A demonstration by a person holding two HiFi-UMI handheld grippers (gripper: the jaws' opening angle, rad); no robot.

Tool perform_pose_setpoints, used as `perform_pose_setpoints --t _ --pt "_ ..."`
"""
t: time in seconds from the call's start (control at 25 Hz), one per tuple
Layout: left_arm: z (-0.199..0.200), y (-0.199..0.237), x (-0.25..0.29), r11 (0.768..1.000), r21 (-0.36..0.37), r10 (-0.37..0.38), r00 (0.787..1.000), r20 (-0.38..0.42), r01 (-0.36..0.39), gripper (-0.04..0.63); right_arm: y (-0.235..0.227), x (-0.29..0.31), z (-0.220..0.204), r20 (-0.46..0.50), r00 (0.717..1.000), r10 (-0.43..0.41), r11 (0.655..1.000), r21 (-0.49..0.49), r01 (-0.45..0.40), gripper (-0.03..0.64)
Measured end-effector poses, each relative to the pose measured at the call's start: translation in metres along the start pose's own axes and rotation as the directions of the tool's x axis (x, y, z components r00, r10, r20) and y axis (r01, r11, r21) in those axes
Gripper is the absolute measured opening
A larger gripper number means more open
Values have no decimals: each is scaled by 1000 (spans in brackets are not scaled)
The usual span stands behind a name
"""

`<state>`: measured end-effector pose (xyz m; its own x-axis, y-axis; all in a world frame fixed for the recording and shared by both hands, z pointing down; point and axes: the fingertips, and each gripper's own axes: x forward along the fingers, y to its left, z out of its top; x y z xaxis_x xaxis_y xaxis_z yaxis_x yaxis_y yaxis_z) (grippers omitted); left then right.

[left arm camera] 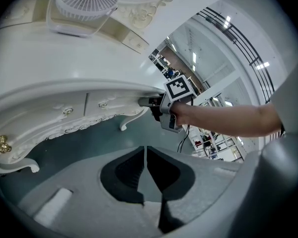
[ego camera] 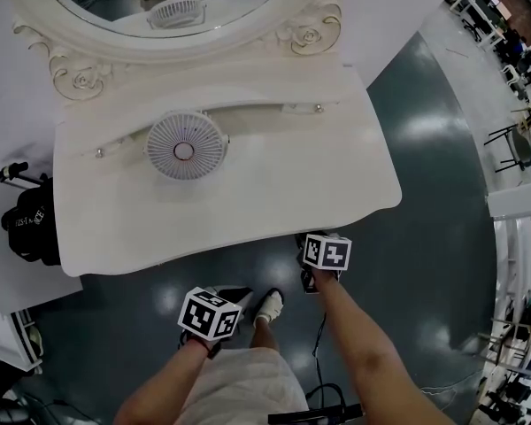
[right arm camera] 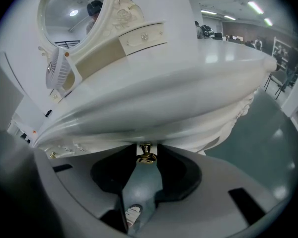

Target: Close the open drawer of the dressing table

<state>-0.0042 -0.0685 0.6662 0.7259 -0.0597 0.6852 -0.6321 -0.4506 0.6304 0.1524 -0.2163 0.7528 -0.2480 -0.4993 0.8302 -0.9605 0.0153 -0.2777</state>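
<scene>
Glossy dark floor (ego camera: pixel 425 104) surrounds the white dressing table (ego camera: pixel 292 175) in the head view. Left gripper view: left gripper (left arm camera: pixel 145 150) empty, jaws together. Right gripper view: right gripper (right arm camera: pixel 147 150) clamps 1 brass drawer knob (right arm camera: pixel 146 157) beneath the tabletop's front edge.

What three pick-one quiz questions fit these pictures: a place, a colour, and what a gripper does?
1. Where is the small round white fan? A floor B white dressing table's top C in a gripper
2. What colour is the little metal knob? A gold B red C black
3. What is the right gripper doing? A hanging empty B holding the fan C gripping the knob
B: it stands before the oval mirror. A: it shines gold. C: its jaws press the knob.
</scene>
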Motion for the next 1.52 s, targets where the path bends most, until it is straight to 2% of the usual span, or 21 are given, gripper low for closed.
perform_pose_setpoints --t 0.64,0.92,1.52 --pt "6 3 -4 1000 12 -2 1000 0 2 11 0 0 0 -7 1000 -7 1000 -22 7 138" --pt "4 4 -8 1000 10 1 1000 5 -1 11 4 -6 2 -1 1000 -29 994 -104 29 172" --pt "9 -3 -27 999 34 2 999 38 -4 11 26 -46 -8 31 999 13 997 -73 -10 173"
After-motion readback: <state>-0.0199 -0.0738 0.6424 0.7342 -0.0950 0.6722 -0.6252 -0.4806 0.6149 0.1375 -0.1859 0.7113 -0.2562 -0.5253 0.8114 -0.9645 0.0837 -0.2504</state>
